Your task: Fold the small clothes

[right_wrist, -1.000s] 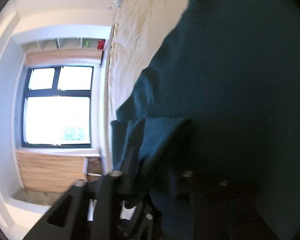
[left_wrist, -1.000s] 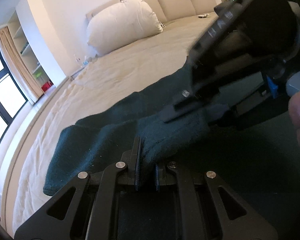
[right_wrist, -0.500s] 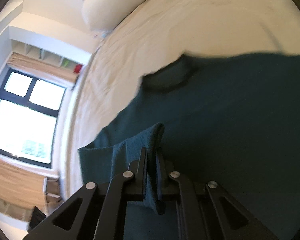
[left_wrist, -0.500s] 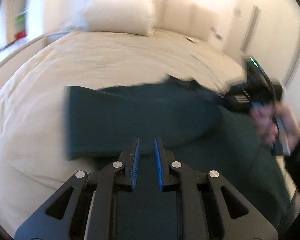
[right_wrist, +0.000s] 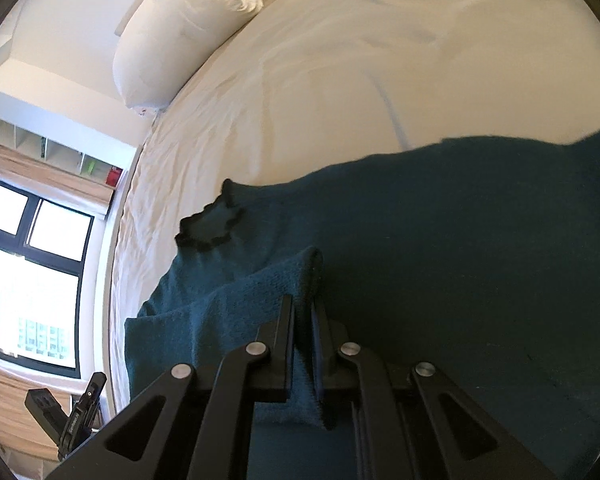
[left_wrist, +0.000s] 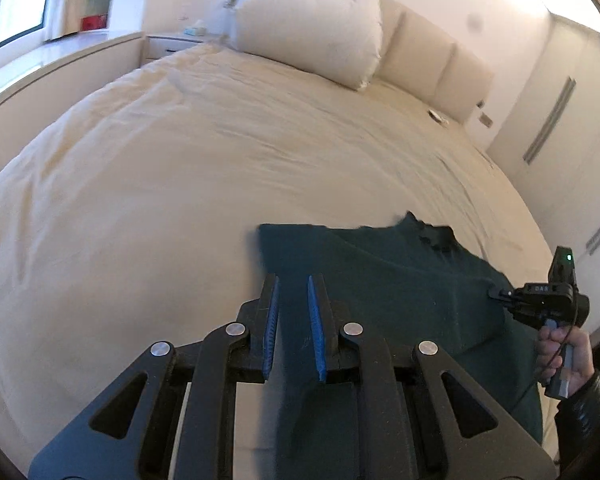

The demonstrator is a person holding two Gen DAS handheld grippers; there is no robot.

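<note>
A dark teal knit sweater point(left_wrist: 384, 280) lies on the cream bed, its black-trimmed collar point(right_wrist: 210, 228) toward the pillow. My left gripper point(left_wrist: 292, 284) is open and empty above the sweater's left edge. My right gripper point(right_wrist: 303, 308) is shut on a fold of the sweater point(right_wrist: 260, 292), lifting it a little. The right gripper also shows in the left wrist view point(left_wrist: 496, 292), at the sweater's right side, held by a hand. The left gripper shows in the right wrist view point(right_wrist: 96, 380) at the lower left.
The cream bed point(left_wrist: 180, 168) spreads wide around the sweater. A large white pillow point(left_wrist: 312, 28) leans on the padded headboard point(left_wrist: 432, 60). A window point(right_wrist: 24, 280) and shelves point(right_wrist: 60, 160) are on the left. Wardrobe doors point(left_wrist: 572, 128) stand on the right.
My left gripper has let go of the sweater, opened and pulled back to the left. The right gripper still holds its fold and has moved right, spreading the sweater flatter.
</note>
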